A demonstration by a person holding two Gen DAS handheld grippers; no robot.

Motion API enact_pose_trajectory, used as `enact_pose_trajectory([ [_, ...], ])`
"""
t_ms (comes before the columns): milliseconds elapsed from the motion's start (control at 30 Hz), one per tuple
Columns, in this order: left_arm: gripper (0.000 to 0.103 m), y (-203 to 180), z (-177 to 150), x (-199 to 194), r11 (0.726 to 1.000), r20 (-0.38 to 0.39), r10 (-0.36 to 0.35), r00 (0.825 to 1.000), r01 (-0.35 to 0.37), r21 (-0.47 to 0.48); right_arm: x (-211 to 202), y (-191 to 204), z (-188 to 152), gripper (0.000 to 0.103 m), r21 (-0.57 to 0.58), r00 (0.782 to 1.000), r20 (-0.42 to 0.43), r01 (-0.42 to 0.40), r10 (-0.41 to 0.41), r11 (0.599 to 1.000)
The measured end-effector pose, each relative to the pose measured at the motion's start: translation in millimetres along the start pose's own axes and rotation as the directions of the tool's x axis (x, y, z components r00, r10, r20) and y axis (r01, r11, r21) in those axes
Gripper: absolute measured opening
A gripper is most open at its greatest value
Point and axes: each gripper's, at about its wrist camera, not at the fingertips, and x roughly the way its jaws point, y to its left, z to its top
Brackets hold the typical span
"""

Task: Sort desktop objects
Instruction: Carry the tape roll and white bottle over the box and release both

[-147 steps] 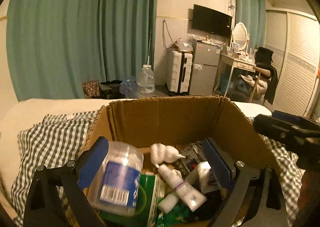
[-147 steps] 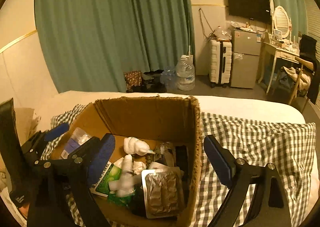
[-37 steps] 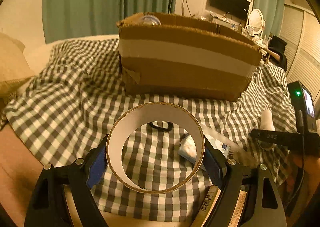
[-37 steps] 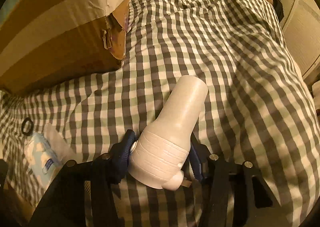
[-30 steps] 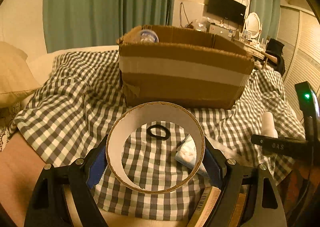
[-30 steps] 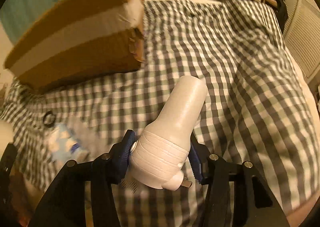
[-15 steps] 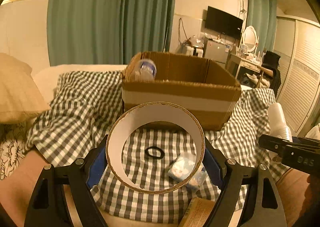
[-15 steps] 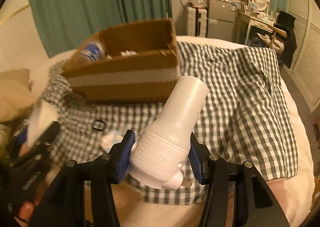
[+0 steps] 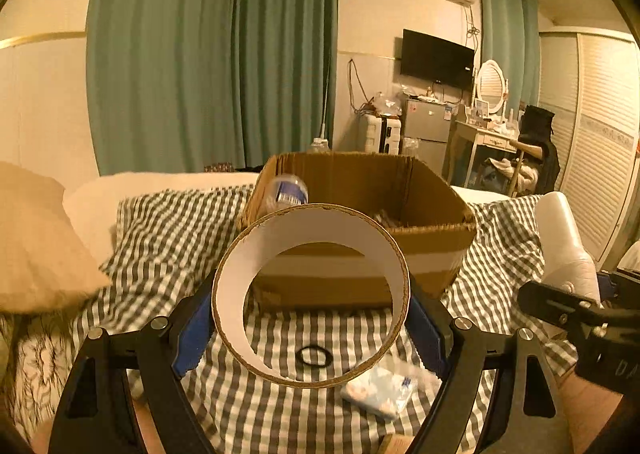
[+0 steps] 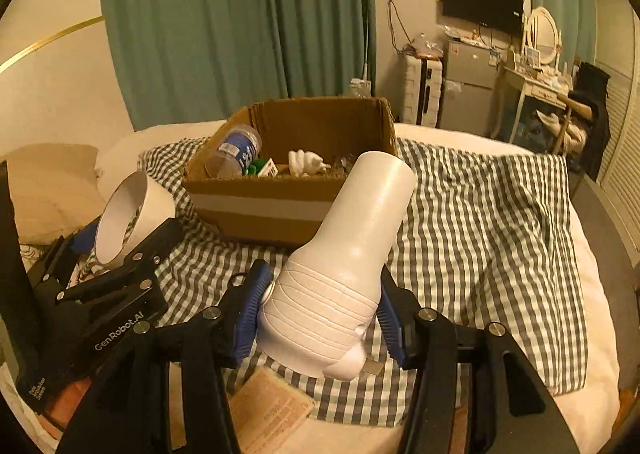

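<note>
Item: box, open top, on the checked bed, far and centre from both my claws.
Left claw: clamped across a tape ring, hole facing the box, near and left of it.
Right claw: gripping a white bottle at its ribbed end, long axis pointing far toward the box's right corner.
Judgement: both loads sit short of the box; the right looks marginally nearer.

one cardboard box, one tape roll, one white bottle, one hair tie, one tissue pack
</note>
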Motion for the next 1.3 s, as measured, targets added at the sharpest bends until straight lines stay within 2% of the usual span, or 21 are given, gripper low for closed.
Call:
enact_pose_trajectory([
  [333, 0.085, -3, 26, 21, 1.0, 0.012, -0.003, 1.0, 0.003, 0.017, 19, 7, 23, 0.051, -0.035, 1.0, 0.023, -0.007, 0.008, 0.999],
  [800, 0.086, -15, 32, 53, 1.0, -0.034, -0.001, 0.999, 0.001, -0.004, 49, -3, 35, 0.051, -0.013, 1.0, 0.003, -0.014, 0.014, 1.0],
  [1100, 0.086, -16, 64, 92, 1.0, -0.02, 0.019, 1.0, -0.019, 0.001, 76, -11, 73, 0.051, -0.005, 0.999, 0.033, -0.004, 0.004, 1.0],
  [1300, 0.086, -15, 79, 130, 0.999, -0.028, 0.036, 0.999, -0.036, 0.016, 111, -22, 100, 0.051, 0.003, 0.999, 0.037, 0.004, -0.004, 1.0],
])
